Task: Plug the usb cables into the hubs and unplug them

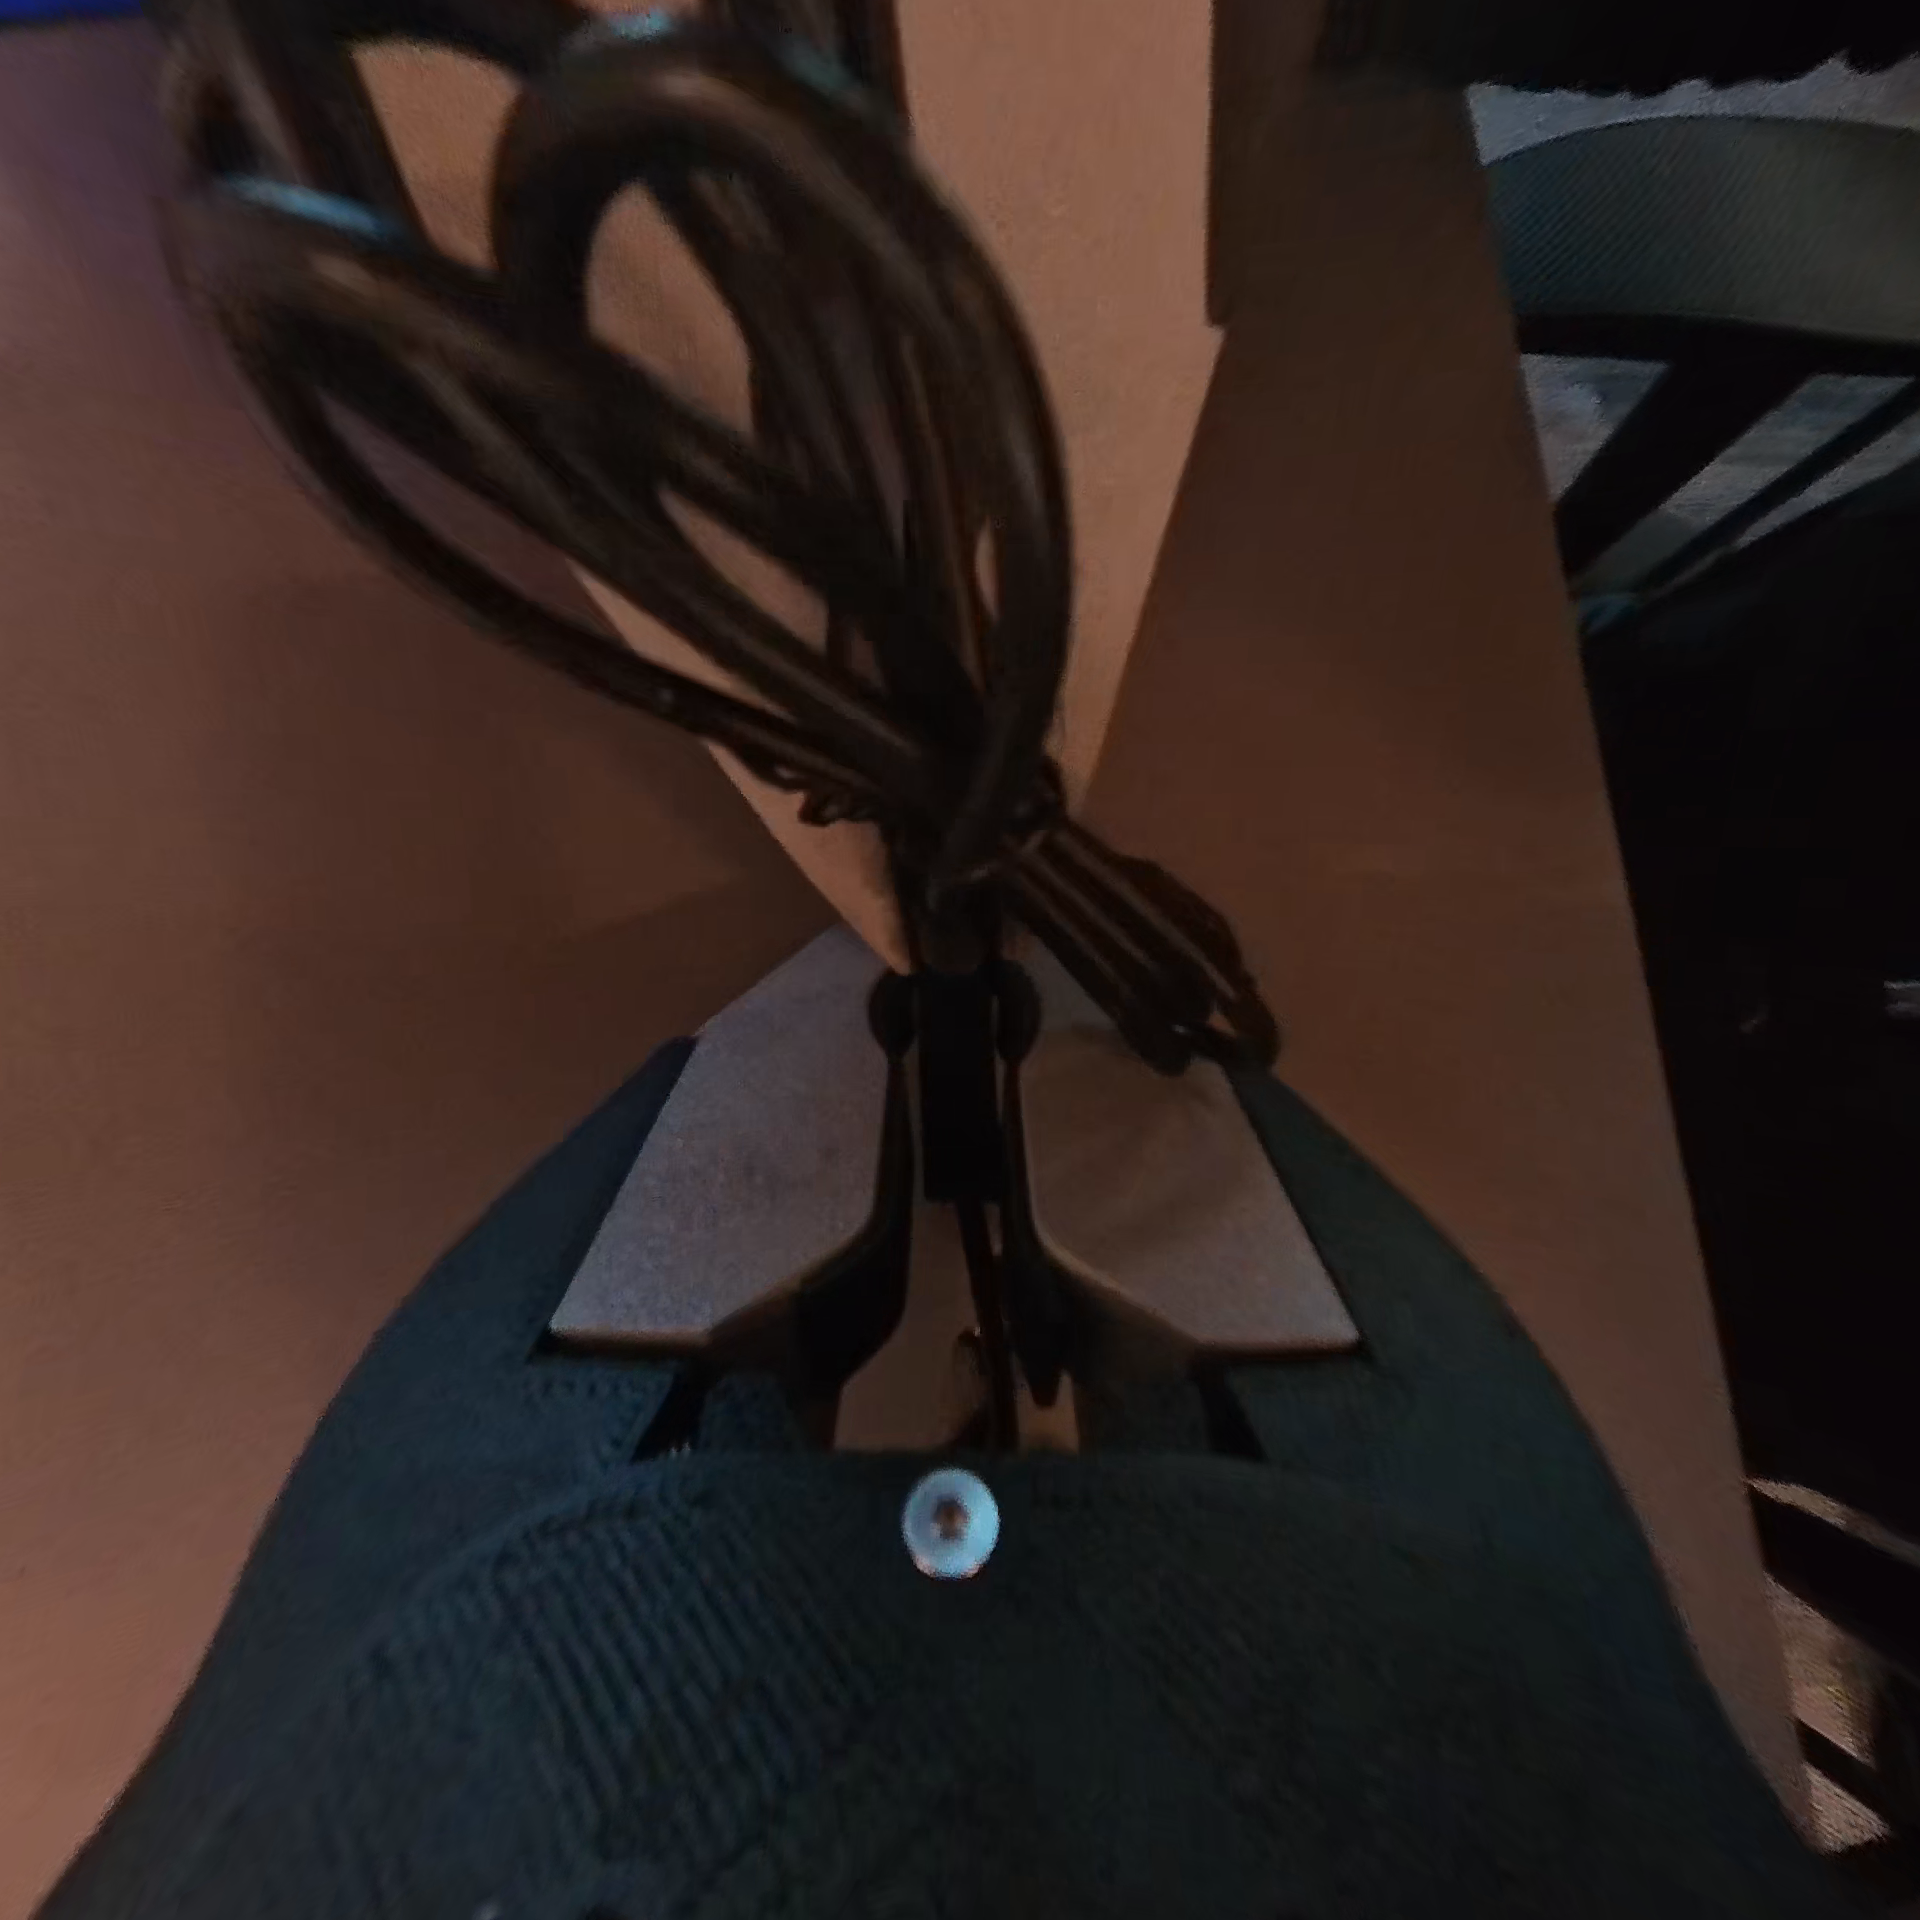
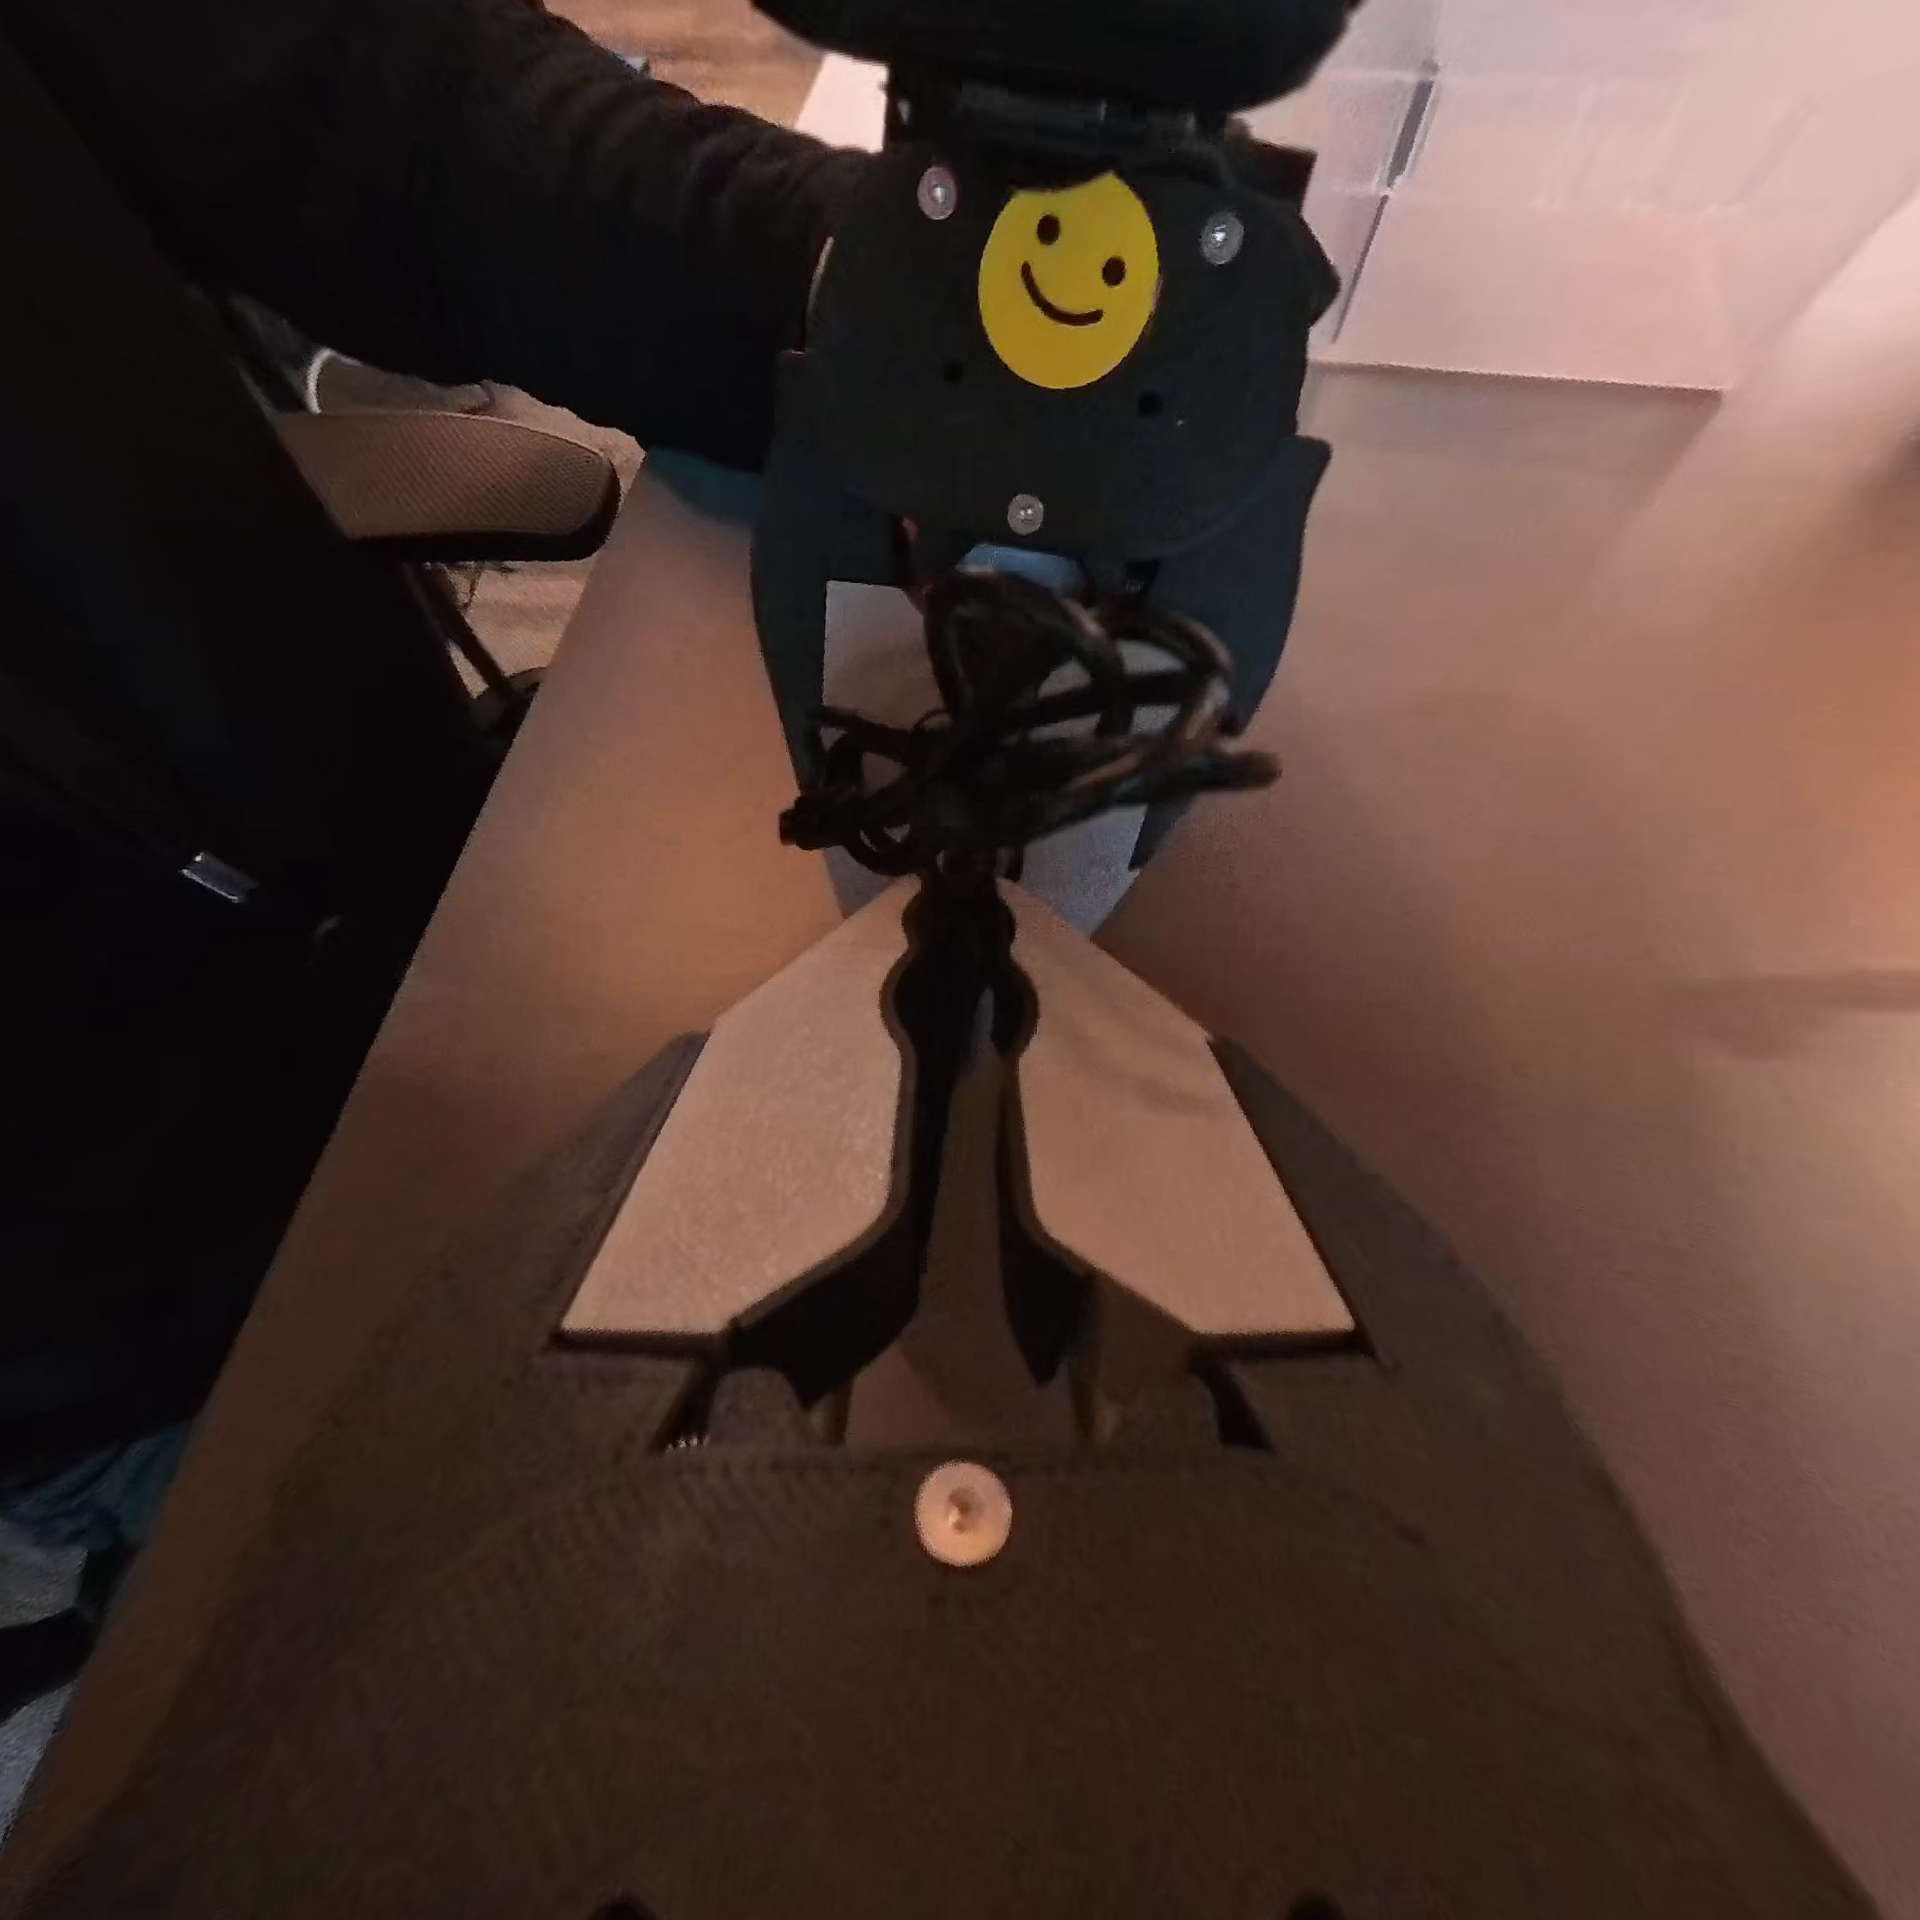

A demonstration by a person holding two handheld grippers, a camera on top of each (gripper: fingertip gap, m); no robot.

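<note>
A tangled bundle of black USB cables [image 1: 831, 468] hangs between my two grippers above a brown table [image 2: 1558, 935]. My left gripper [image 1: 956, 997] is shut on the bundle's near end, and loops of cable fan out beyond its tips. My right gripper [image 2: 961, 914] is shut on the same bundle [image 2: 1018, 748] from the opposite side. The left gripper [image 2: 987, 831] faces the right wrist view, with a yellow smiley disc [image 2: 1068, 281] on its body. A beige fingertip [image 1: 831, 852] of the right gripper shows in the left wrist view, touching the bundle. No hub is in view.
The table edge runs along the left of the right wrist view, with a person's dark sleeve [image 2: 468, 208] and a chair [image 2: 447, 468] beyond it. A dark chair [image 1: 1714, 260] stands off the table's edge in the left wrist view. White boxes [image 2: 1558, 156] stand at the far right. The tips of one gripper are about 5 cm away from the tips of the other.
</note>
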